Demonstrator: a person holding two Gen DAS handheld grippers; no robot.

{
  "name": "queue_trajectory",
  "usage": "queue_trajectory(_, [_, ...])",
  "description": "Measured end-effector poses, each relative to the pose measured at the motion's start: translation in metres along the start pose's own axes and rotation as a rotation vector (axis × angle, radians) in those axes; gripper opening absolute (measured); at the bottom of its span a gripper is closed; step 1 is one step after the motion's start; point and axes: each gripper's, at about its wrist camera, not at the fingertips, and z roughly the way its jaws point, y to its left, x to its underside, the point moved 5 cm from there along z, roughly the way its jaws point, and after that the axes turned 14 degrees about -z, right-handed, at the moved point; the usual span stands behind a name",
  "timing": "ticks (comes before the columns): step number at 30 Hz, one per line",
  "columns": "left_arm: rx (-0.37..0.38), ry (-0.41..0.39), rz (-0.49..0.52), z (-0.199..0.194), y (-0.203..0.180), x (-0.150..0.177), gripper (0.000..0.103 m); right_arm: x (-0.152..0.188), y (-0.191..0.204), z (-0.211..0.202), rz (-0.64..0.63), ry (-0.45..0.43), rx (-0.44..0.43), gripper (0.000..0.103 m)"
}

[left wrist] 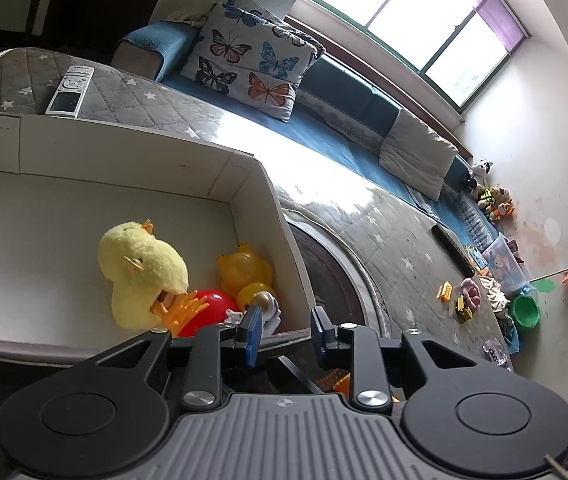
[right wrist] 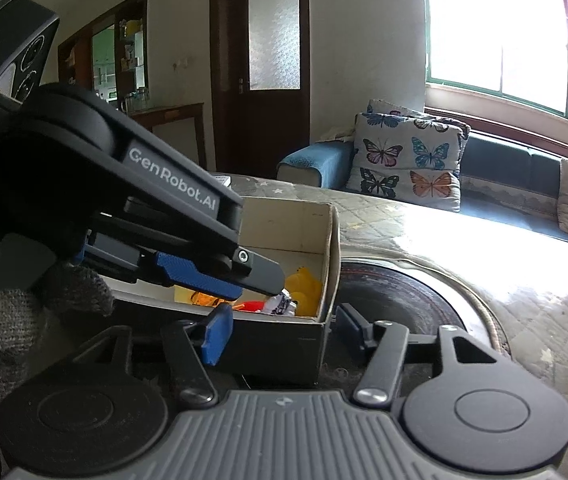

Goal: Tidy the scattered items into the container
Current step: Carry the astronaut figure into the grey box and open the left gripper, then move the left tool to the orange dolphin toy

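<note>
A white cardboard box (left wrist: 84,148) stands on the quilted mat. Inside lie a yellow plush duck (left wrist: 140,272), a red ball (left wrist: 208,312), an orange plastic bear (left wrist: 246,272) and a small white figure with a gold head (left wrist: 266,308). My left gripper (left wrist: 286,332) is open and empty above the box's near right corner. In the right wrist view the same box (right wrist: 330,240) is ahead, with the left gripper (right wrist: 252,276) reaching over it. My right gripper (right wrist: 284,328) is open and empty just in front of the box wall.
A remote control (left wrist: 70,90) lies behind the box. Scattered toys (left wrist: 462,300) and a green bowl (left wrist: 526,310) lie far right on the mat. A blue sofa with a butterfly cushion (left wrist: 252,60) runs along the window. A round rug (right wrist: 404,296) lies beside the box.
</note>
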Motion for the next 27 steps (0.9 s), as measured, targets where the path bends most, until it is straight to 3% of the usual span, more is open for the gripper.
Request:
queue_trajectory(20, [-0.006,0.016,0.059,-0.005,-0.017,0.035,0.032,0.031,-0.005,-0.046,0.021,-0.004,0.056,0.099])
queue_trajectory(27, [-0.013,0.04,0.087,-0.001,-0.021,0.052,0.033,0.047,-0.011,-0.056,0.051,0.007,0.099,0.103])
